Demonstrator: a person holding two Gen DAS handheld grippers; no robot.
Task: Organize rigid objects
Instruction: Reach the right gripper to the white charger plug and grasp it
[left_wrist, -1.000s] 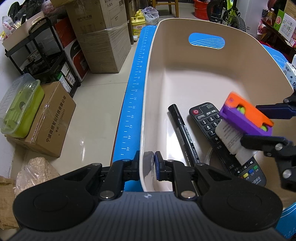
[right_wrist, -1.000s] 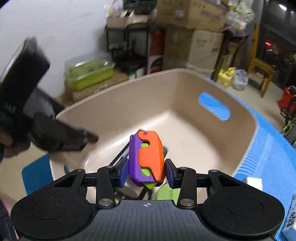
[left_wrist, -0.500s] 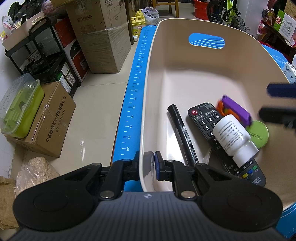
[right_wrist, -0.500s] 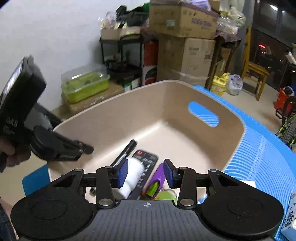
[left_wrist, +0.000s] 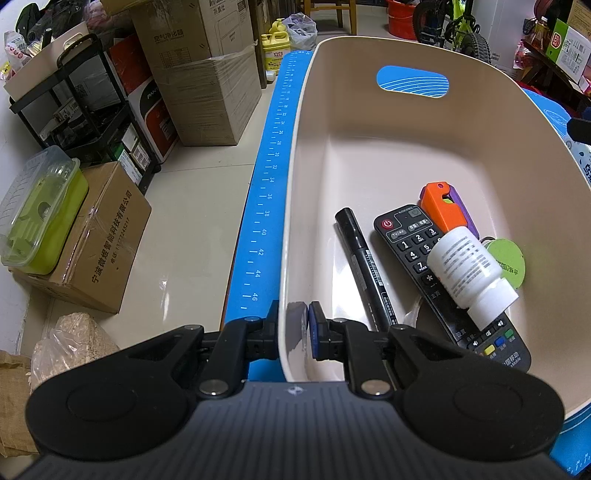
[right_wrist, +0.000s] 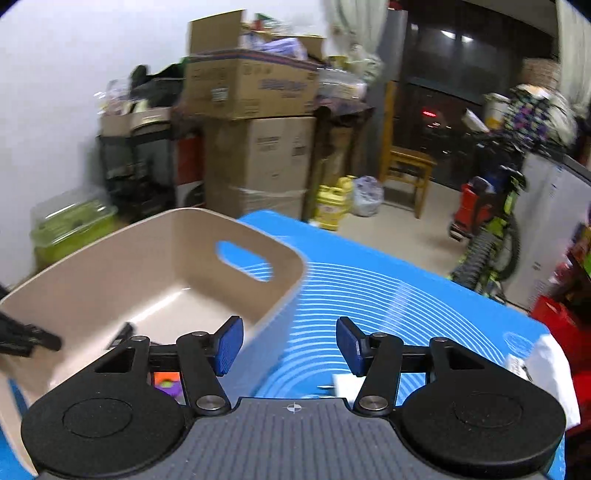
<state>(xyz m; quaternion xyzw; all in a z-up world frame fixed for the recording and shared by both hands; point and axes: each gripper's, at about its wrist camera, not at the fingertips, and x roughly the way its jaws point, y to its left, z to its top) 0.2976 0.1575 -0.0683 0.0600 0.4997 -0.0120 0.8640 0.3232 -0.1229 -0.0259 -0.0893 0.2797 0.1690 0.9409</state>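
A beige bin (left_wrist: 369, 155) stands on a blue mat (left_wrist: 266, 192). My left gripper (left_wrist: 293, 328) is shut on the bin's near wall, one pad outside and one inside. On the bin's floor lie a black marker (left_wrist: 364, 266), a black remote (left_wrist: 413, 236), a white bottle (left_wrist: 467, 269), a green disc (left_wrist: 508, 258) and an orange-and-purple toy (left_wrist: 445, 208). My right gripper (right_wrist: 290, 345) hangs over the bin's right rim (right_wrist: 291, 284) and the mat (right_wrist: 388, 295). Its jaws are opening with nothing between them. The toy (right_wrist: 166, 382) shows just below its left finger.
Cardboard boxes (left_wrist: 207, 74), a black shelf (left_wrist: 85, 110) and a green lidded container (left_wrist: 37, 210) stand on the floor left of the table. A white packet (right_wrist: 546, 373) lies on the mat at the right. A chair (right_wrist: 406, 173) and a bicycle (right_wrist: 495, 236) stand behind.
My right gripper let go of the orange-and-purple toy, which now lies in the bin beside the remote. It then swung right over the bin's rim and spread its jaws wider. The left gripper kept still.
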